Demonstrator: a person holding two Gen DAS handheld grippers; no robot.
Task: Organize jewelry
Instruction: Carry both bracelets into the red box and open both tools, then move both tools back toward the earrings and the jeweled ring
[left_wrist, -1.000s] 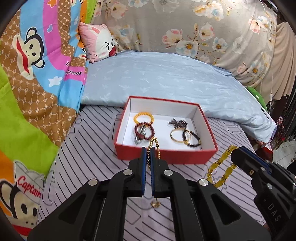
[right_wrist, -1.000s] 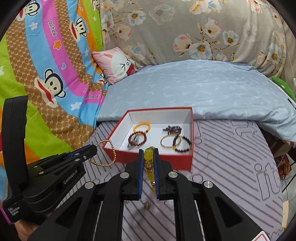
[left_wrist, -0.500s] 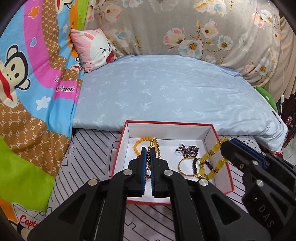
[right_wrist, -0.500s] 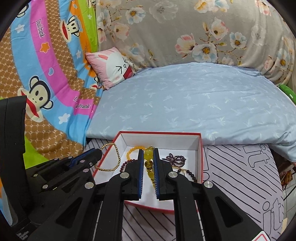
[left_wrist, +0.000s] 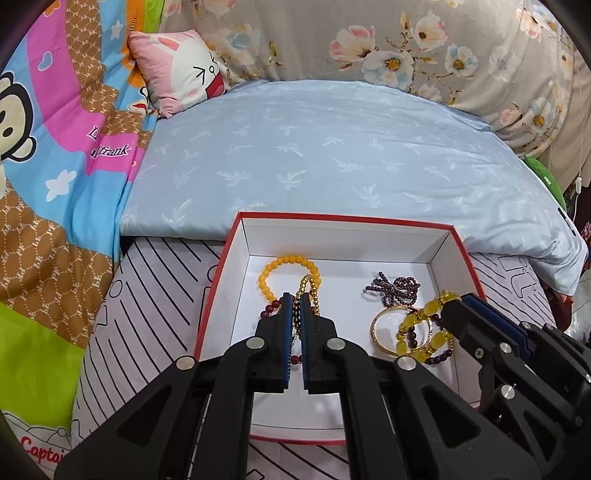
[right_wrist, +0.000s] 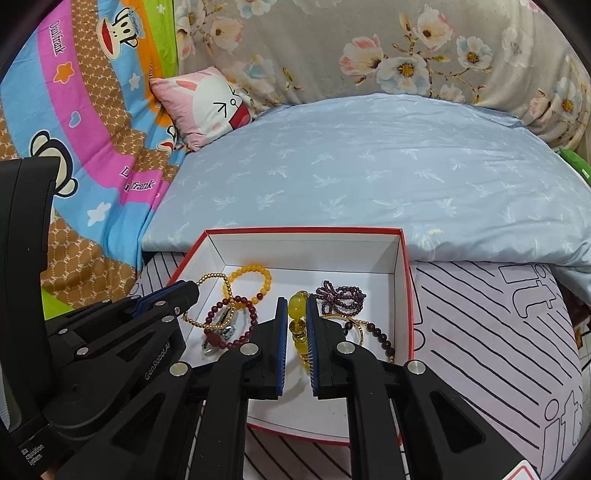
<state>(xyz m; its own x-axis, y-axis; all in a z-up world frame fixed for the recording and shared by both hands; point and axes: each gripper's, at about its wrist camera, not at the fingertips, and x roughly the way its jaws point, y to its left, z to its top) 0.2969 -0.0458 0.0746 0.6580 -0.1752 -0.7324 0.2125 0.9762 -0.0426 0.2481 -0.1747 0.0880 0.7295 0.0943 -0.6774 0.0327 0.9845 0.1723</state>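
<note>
Biggest thing in my feed is the bed with the pale blue quilt, flowery fabric behind it and a pink bunny pillow tucked at the far left. In front of the quilt sits the red box with a white inside, resting on the striped mat.

My left hand-held gripper is over the left half of the box, clenched on a thin gold bead chain that hangs in a loop from the tips. My right hand-held gripper is over the right half, clamped on a chunky yellow bead bracelet dangling just above the floor of the box.

Lying in the box: an orange-yellow bead bracelet at the back left, a dark red bead bracelet in front of it, a gold bangle and a purple bead tangle on the right. There's something silvery by the red beads; I can't quite make out what it is.
</note>
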